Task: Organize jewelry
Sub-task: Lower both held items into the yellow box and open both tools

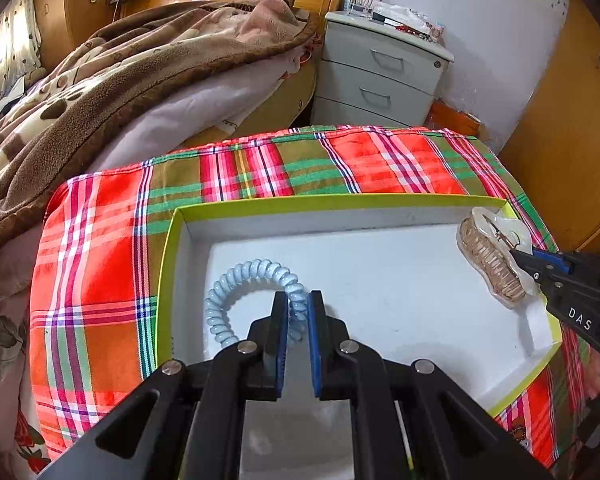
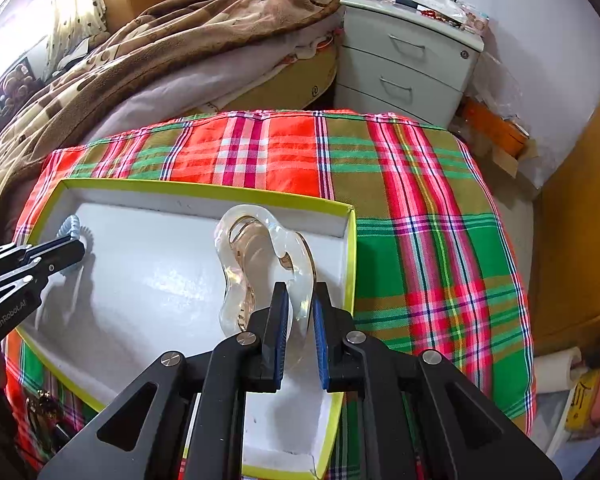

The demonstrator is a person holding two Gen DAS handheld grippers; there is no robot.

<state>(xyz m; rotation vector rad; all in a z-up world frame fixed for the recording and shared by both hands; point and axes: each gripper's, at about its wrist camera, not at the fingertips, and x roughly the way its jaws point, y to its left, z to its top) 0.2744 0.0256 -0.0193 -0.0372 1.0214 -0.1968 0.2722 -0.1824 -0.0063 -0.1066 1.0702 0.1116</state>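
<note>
Over a plaid cloth point(image 1: 100, 248), your left gripper point(image 1: 298, 300) pinches a pale blue spiral hair tie point(image 1: 244, 276), jaws narrowed on the coil, inside the white, lime-rimmed box point(image 1: 300, 200). At 3 o'clock in the left wrist view, your right gripper point(image 2: 300, 296), lettered "DAS", clamps a clear hair claw clip point(image 2: 260, 256) near the box's right wall, its jaws narrowed on the clip. In the right wrist view, "GenRobot.AI" reads on the left gripper's body at 9 o'clock.

hair coil point(image 1: 252, 292) left, hair claw point(image 1: 492, 264) right, in box point(image 1: 340, 202).
</note>
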